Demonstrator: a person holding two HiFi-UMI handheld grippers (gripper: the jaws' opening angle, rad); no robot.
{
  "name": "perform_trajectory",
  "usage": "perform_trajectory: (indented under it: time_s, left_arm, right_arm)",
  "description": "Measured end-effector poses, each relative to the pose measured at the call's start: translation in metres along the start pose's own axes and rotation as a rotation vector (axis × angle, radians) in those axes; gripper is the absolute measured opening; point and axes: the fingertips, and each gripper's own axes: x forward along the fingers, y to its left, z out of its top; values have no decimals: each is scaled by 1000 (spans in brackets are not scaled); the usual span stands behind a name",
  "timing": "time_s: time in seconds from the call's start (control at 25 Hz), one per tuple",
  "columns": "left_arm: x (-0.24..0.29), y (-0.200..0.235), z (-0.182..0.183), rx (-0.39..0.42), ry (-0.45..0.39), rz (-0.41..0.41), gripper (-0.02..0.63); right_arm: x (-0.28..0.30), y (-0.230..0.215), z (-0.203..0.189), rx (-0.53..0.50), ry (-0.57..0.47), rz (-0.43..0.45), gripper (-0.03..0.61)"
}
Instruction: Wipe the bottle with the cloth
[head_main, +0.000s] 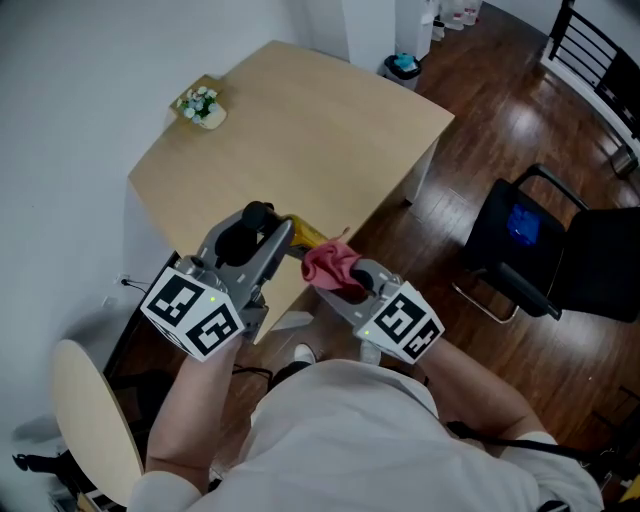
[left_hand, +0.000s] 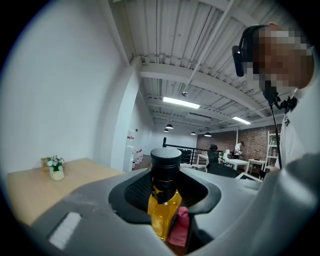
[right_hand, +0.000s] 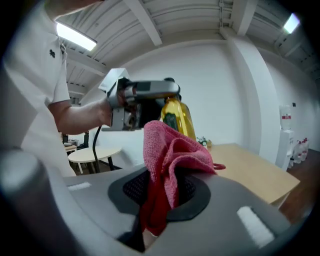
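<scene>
Left tongs (head_main: 282, 238) clenched on bottle (left_hand: 164, 202) above desk (head_main: 300, 130) edge; right tongs (head_main: 346, 286) gripping cloth (right_hand: 170, 155), cloth touching bottle.

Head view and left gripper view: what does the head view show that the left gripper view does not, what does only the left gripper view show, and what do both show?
Only the head view shows the black chair and the round pale tabletop at lower left. Only the left gripper view shows the ceiling lamps and the brick wall far behind. Both show the yellow bottle, the red cloth next to it, the wooden table and the small flower pot.
</scene>
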Motion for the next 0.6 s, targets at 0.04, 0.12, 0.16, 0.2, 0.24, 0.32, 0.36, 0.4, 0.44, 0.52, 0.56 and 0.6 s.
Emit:
perform_trajectory:
  time_s: [0.04,0.12,0.16,0.2,0.24,0.32,0.36,0.4,0.44,0.52,0.56,0.6]
  left_arm:
    - [0,-2,1,0,-3,0,155]
    - [-1,-4,4,-1,-9,-1,155]
    - [-2,-4,6,-1,-13,-2,155]
    - [-2,-5,7,-1,-16,-2,155]
    - [-3,-5,8,0,-15,-3,155]
    - [-7,-4,6,9,-3,0,155]
    - [-9,-4,4,15,5,2,155]
    - [-10,-4,3,18,11,1,155]
    - [-10,-4,1,19,16,-2,155]
    - [-10,-7,-3,15,23,-13,155]
    - [-11,-9,-5,13,26,-21,155]
    - [-11,-12,-7,13,28,-29,155]
  right_arm:
    - [-1,-4,-14,22,21,-4,75]
    - [-7,-11,-34,55,42,-14,75]
    - [-12,-15,-38,70,38,-19,75]
    - [-19,-18,-36,85,22,-22,75]
    - [-26,-19,-28,93,-5,-26,75]
    - [-40,-22,-1,69,-70,-40,75]
    - [-45,-23,16,44,-101,-44,75]
    - [-49,-24,34,15,-125,-45,75]
    - [-52,-24,50,-16,-143,-42,75]
    - [-53,-23,79,-66,-177,-31,75]
    - [-52,-21,91,-84,-193,-24,75]
    - [-50,-19,99,-98,-204,-18,75]
